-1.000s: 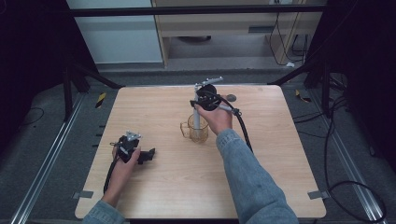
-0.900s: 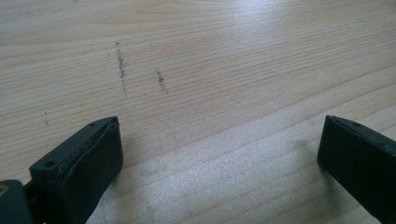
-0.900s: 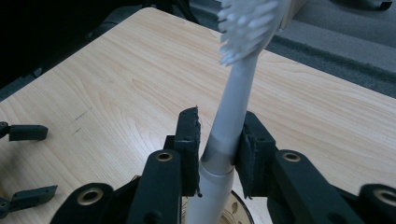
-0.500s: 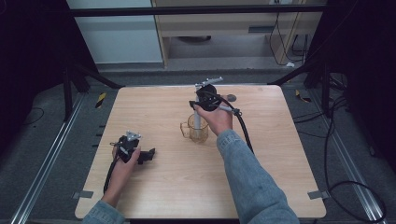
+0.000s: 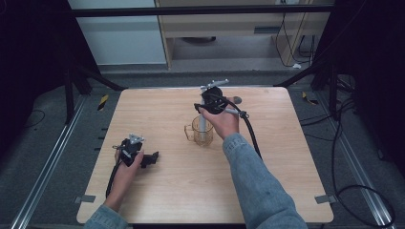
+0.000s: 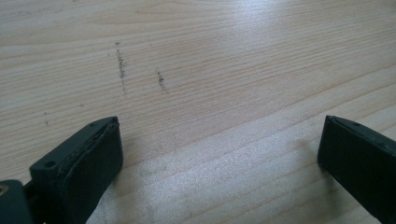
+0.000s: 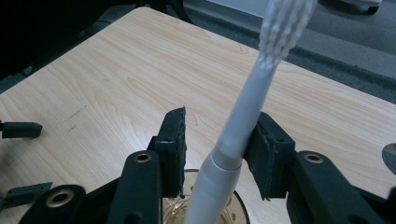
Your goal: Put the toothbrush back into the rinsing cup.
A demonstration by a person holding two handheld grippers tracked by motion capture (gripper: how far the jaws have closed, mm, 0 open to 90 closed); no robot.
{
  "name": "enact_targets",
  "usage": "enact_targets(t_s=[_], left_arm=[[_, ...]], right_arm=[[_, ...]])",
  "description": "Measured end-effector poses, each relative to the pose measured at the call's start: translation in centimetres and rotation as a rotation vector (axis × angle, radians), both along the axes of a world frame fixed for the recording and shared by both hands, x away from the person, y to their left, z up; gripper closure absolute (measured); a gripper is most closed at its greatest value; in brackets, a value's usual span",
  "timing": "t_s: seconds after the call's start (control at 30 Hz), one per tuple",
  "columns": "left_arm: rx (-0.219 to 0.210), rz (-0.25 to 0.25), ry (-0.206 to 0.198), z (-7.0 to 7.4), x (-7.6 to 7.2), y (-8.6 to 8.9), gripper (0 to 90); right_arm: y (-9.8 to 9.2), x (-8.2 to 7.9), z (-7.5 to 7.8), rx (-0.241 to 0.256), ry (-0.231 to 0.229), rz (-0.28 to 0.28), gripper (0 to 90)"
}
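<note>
I am resting my left gripper (image 5: pixel 152 158) low on the near left part of the wooden table (image 5: pixel 286 157), its jaws spread wide apart with only bare, faintly scuffed wood (image 6: pixel 140 74) lying between them in the left gripper view. Farther in, near the middle of the table, I am holding my right gripper (image 7: pixel 215 144) over the clear glass mug (image 5: pixel 200 131), pointing downward into it. The white electric toothbrush (image 7: pixel 247 107) is standing in that mug, leaning a little, with its bristled head rising up past the jaws toward the top of the right gripper view. The jaws are standing parted on either side of the toothbrush's slim neck: the one on the right of that view is touching or almost touching the neck, while the one on the left is sitting apart from it with a clear gap, so they are around the toothbrush but not clamped on it. In the high view the toothbrush's handle (image 5: pixel 202 125) is showing pale through the glass just under my right hand (image 5: pixel 223 120). Beyond the gripper, a small grey round thing (image 5: pixel 237 100) is lying on the table's far side.
</note>
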State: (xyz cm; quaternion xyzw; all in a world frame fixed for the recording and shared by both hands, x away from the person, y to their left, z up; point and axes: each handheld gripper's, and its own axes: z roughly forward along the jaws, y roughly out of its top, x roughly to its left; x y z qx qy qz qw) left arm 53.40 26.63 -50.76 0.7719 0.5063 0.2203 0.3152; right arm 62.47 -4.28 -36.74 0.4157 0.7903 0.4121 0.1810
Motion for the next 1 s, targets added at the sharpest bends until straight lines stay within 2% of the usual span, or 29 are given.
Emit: enact_targets(t_s=[0.53,1.0], left_arm=[[0.0,0.0,0.0,0.0,0.0,0.0,0.0],[0.0,-0.001,0.0,0.0,0.0,0.0,0.0]], right_arm=[[-1.1,-0.3,-0.5,0.018,0.01,-0.015,58.8],[-1.5,-0.8,0.0,0.016,-0.004,-0.016,54.9]])
